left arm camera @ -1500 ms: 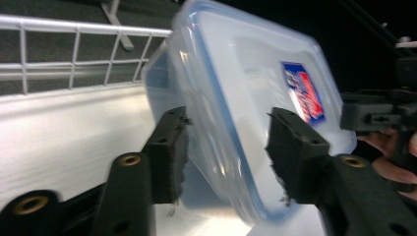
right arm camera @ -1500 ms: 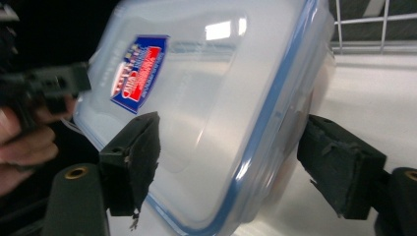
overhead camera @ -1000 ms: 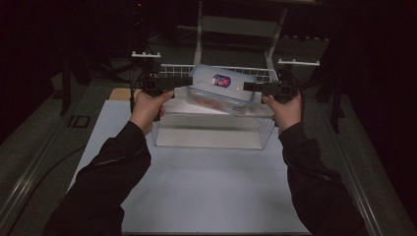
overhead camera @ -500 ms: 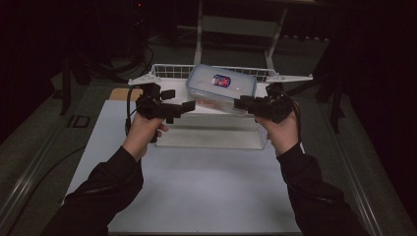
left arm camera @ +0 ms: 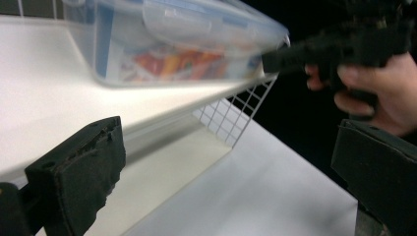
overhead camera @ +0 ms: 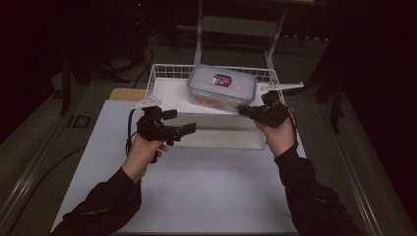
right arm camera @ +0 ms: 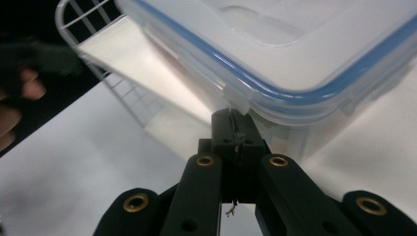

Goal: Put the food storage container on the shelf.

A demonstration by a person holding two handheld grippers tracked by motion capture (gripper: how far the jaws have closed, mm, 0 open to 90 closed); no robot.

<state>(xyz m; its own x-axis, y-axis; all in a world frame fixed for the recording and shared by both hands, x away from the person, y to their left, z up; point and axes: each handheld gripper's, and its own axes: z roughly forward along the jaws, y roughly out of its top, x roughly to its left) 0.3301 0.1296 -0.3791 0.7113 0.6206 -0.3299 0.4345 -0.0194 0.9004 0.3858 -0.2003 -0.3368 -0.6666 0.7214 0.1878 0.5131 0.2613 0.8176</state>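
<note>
**Box set down on the shelf; both hand-held grippers off it**

A second ago I carry the clear food box (overhead camera: 222, 89) between both hand-held grippers, above the white shelf (overhead camera: 172, 96) of the wire rack (overhead camera: 156, 72). Now it rests on that shelf, toward the right end, lid on with its blue seal, slightly askew to the rack's edges. Coloured contents show through the wall in the left gripper view.

My left hand-held gripper (overhead camera: 178, 122) is off the box and back over the desk (overhead camera: 196, 191), in front of the rack's left half; its jaws have just been opening and now stand wide apart with nothing between them.

My right hand-held gripper (overhead camera: 244, 111) has just been closing; its jaws now sit together, empty, tips right at the box's near corner, just under the lid latch (right arm camera: 237, 102). Whether they touch the latch I cannot tell.

Judgement: placement looks done. The closed right tips suggest a nudge to square the box or a press on the latch comes next.
</note>
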